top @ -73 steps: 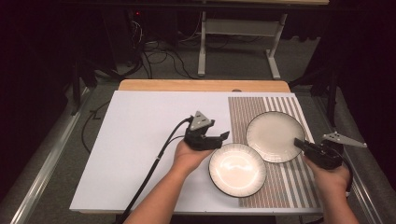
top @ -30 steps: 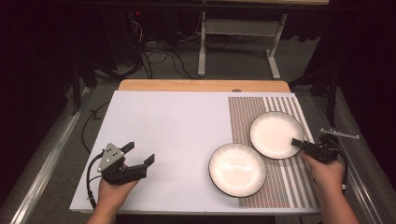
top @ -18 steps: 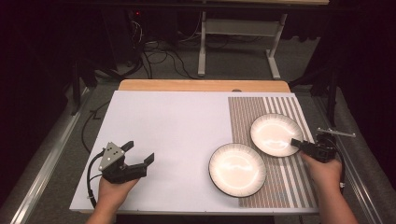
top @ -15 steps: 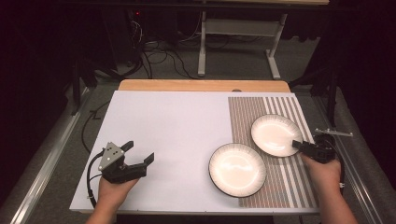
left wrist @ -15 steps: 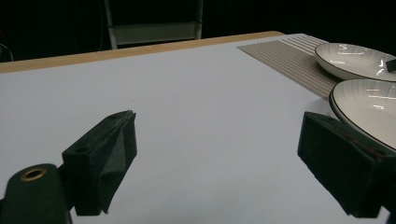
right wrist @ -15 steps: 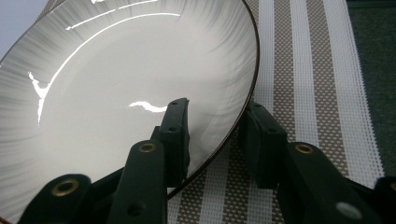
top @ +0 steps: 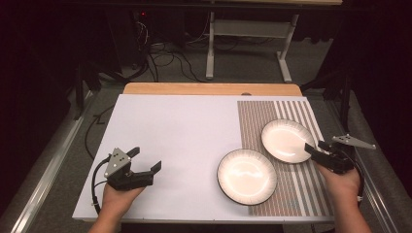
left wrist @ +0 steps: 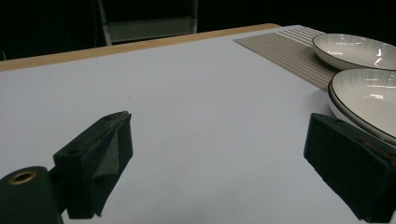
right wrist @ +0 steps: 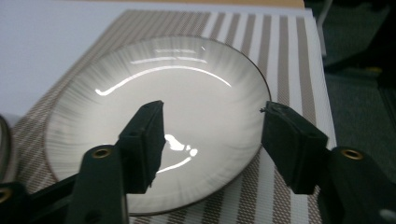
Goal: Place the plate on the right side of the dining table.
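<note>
White table (top: 175,131), dark room. Right gripper (top: 317,147) open astride far plate (top: 286,140) rim; close next. Left gripper (top: 145,162) open, idle.

A white counter (top: 170,131) has a wooden strip (top: 209,89) along its far edge. A brown-and-white striped placemat (top: 291,189) covers its right part. Beyond it, on the grey floor (top: 243,68), lie loose black cables (top: 165,56) beside a grey metal stand (top: 248,34).
</note>
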A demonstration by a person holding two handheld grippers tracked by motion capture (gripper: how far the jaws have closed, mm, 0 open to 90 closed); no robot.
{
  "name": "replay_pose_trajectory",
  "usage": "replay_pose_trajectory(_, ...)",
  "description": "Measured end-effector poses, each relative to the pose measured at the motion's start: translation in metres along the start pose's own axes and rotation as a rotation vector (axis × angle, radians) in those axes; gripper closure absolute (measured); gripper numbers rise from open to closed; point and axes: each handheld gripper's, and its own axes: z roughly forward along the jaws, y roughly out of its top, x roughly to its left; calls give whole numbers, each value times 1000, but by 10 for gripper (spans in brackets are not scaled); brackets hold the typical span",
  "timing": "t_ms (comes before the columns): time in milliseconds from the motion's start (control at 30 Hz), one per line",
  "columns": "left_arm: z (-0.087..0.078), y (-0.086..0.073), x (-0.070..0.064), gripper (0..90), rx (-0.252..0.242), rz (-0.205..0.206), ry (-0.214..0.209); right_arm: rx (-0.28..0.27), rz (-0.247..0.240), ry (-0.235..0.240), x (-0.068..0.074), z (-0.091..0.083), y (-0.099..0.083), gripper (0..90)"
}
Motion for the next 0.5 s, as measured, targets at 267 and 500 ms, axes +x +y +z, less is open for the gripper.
replay_pose_trajectory(267,-1,0,-3,9,1,24,-11,-126,-110,108,47,-23,3,177)
replay_pose_trajectory(500,-6,2,-4,0,-33,27,-24,-206,-176,207,93,-36,-1,62)
